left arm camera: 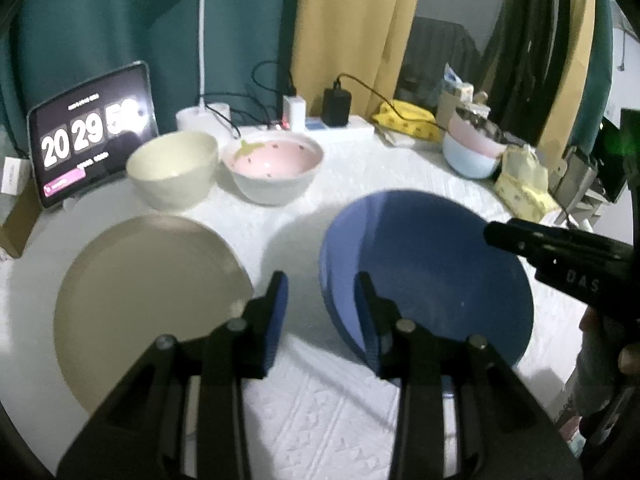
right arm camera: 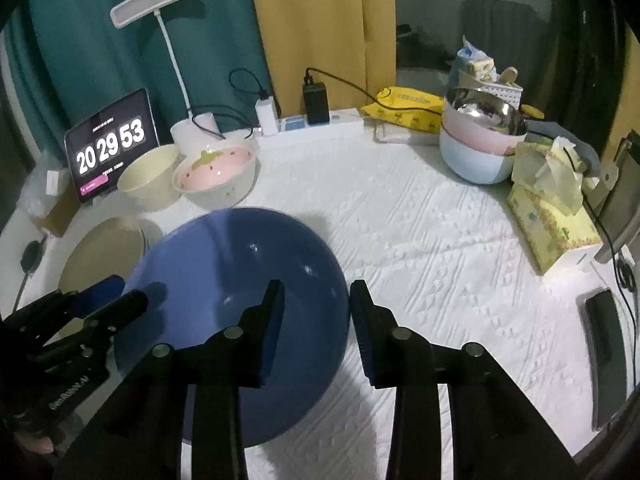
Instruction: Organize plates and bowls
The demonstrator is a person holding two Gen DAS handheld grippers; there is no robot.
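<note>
A blue plate lies on the white table beside a beige plate. Behind them stand a cream bowl and a pink strawberry bowl. My left gripper is open, hovering over the gap between the two plates, its right finger over the blue plate's left rim. My right gripper is open and empty, straddling the blue plate's right rim. The beige plate, cream bowl and pink bowl also show there. Each gripper appears in the other's view, the right one and the left one.
A tablet clock, a lamp base and a power strip with cables line the back. Stacked pink and blue bowls stand at back right, with tissue packs and a dark phone near the right edge.
</note>
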